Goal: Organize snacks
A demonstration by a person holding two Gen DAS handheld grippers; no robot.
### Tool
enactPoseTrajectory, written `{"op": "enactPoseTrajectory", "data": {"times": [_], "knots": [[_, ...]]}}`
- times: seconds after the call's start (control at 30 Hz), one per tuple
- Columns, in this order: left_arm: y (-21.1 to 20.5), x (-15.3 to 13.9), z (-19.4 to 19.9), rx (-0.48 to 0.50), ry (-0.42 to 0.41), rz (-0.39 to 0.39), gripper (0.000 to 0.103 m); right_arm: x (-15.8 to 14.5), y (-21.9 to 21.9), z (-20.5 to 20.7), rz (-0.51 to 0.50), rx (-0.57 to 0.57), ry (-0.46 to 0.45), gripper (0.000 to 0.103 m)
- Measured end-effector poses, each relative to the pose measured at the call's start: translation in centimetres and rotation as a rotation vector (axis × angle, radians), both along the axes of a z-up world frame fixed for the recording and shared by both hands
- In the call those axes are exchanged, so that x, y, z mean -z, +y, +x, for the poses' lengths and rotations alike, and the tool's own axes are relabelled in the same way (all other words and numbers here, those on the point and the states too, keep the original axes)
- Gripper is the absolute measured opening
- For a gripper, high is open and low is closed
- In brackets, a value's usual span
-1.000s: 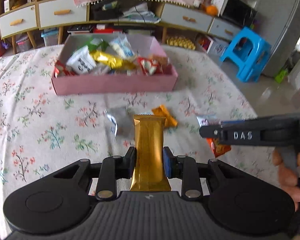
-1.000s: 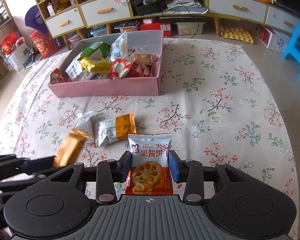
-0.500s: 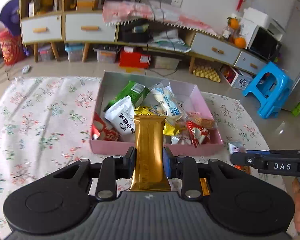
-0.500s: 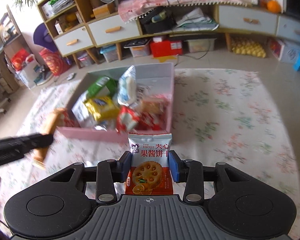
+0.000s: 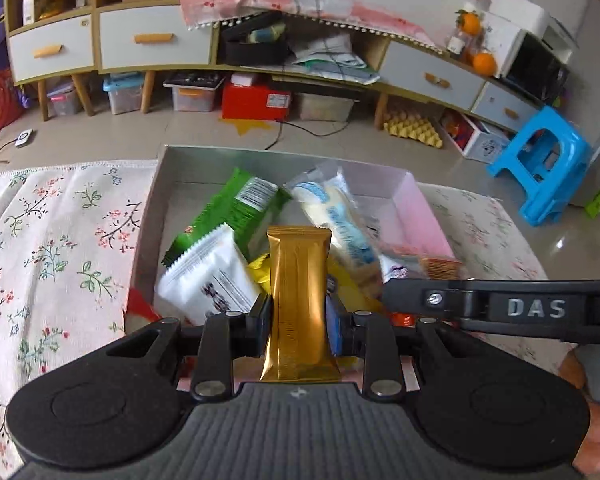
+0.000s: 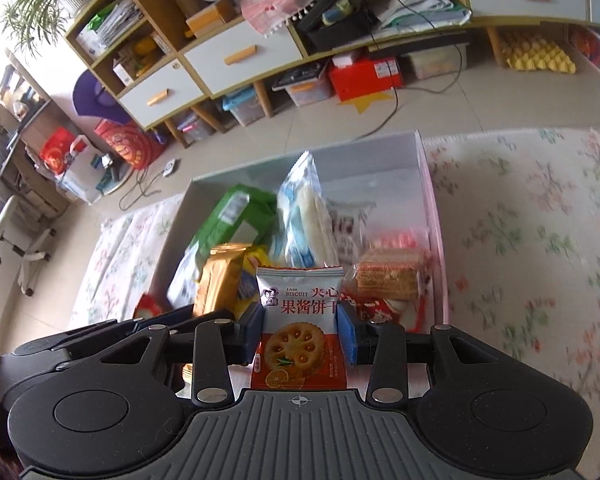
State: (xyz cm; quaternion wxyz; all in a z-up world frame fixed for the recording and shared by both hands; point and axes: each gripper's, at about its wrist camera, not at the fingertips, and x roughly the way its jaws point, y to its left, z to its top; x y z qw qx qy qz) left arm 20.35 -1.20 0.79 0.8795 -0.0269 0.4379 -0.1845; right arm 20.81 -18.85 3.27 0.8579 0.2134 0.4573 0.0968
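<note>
My left gripper (image 5: 298,316) is shut on a gold snack bar (image 5: 298,280) and holds it over the pink box (image 5: 428,220). The box holds several snack packs, among them a green pack (image 5: 236,208) and a white pack (image 5: 208,280). My right gripper (image 6: 300,328) is shut on a jam biscuit packet (image 6: 300,316) above the same box (image 6: 434,224). The gold bar (image 6: 216,280) and the left gripper also show just left of it. The right gripper's arm (image 5: 500,308) crosses the left wrist view on the right.
The box sits on a table with a floral cloth (image 5: 52,248), near its far edge. Behind on the floor are low cabinets (image 5: 152,40), storage bins and a blue stool (image 5: 544,160).
Both grippers have carried their packs from the middle of the table forward to above the pink box. The loose snacks on the cloth have dropped out of view.
</note>
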Motion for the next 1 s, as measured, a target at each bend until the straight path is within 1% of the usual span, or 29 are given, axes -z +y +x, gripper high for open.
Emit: {"op": "enactPoseTrajectory", "data": {"times": [0.1, 0.23, 0.37, 0.43, 0.53, 0.57, 0.63, 0.7, 0.73, 0.77, 0.83, 0.87, 0.9, 0.93, 1.0], "knots": [[0.4, 0.4, 0.4, -0.023, 0.0, 0.001, 0.026, 0.2, 0.4, 0.9, -0.025, 0.008, -0.024, 0.038], [1.1, 0.1, 0.6, -0.047, -0.035, 0.006, 0.026, 0.8, 0.8, 1.6, -0.049, 0.035, -0.06, 0.039], [1.7, -0.3, 0.7, -0.06, -0.065, 0.006, 0.026, 0.9, 1.3, 1.3, -0.059, 0.049, -0.098, 0.043], [1.7, -0.5, 0.6, -0.054, -0.064, 0.013, 0.029, 0.3, 1.2, 1.1, -0.032, 0.043, -0.107, 0.047], [1.7, -0.9, 0.2, -0.066, -0.078, 0.028, 0.037, -1.1, 0.7, 0.8, -0.002, 0.065, -0.127, 0.05], [1.8, -1.1, -0.1, -0.072, -0.076, 0.024, 0.042, -1.6, 0.6, 0.7, 0.001, 0.066, -0.131, 0.05], [2.2, -1.7, -0.3, -0.084, -0.077, -0.002, 0.046, -2.5, 0.5, 0.4, -0.013, 0.055, -0.134, 0.05], [2.6, -2.5, -1.0, -0.104, -0.091, -0.011, 0.054, -3.0, 0.6, 0.2, -0.045, 0.049, -0.112, 0.05], [2.5, -2.6, -1.2, -0.113, -0.1, 0.006, 0.056, -3.1, 0.5, -0.1, -0.048, 0.049, -0.093, 0.05], [2.4, -2.8, -1.6, -0.126, -0.11, 0.04, 0.058, -3.1, 0.5, -0.4, -0.037, 0.051, -0.07, 0.05], [1.8, -3.0, -2.4, -0.16, -0.123, 0.139, 0.059, -2.9, 0.3, -1.0, -0.012, 0.054, 0.008, 0.052], [1.5, -3.2, -3.0, -0.169, -0.129, 0.175, 0.06, -2.6, 0.4, -1.4, -0.007, 0.061, 0.059, 0.053], [1.4, -3.6, -3.6, -0.176, -0.132, 0.192, 0.062, -2.4, 0.4, -1.9, -0.006, 0.066, 0.102, 0.053], [1.4, -4.0, -4.2, -0.186, -0.132, 0.193, 0.064, -2.3, 0.6, -2.4, -0.01, 0.061, 0.127, 0.053], [1.4, -4.9, -5.2, -0.205, -0.133, 0.163, 0.07, -2.6, 0.9, -3.9, -0.021, 0.044, 0.144, 0.053]]}}
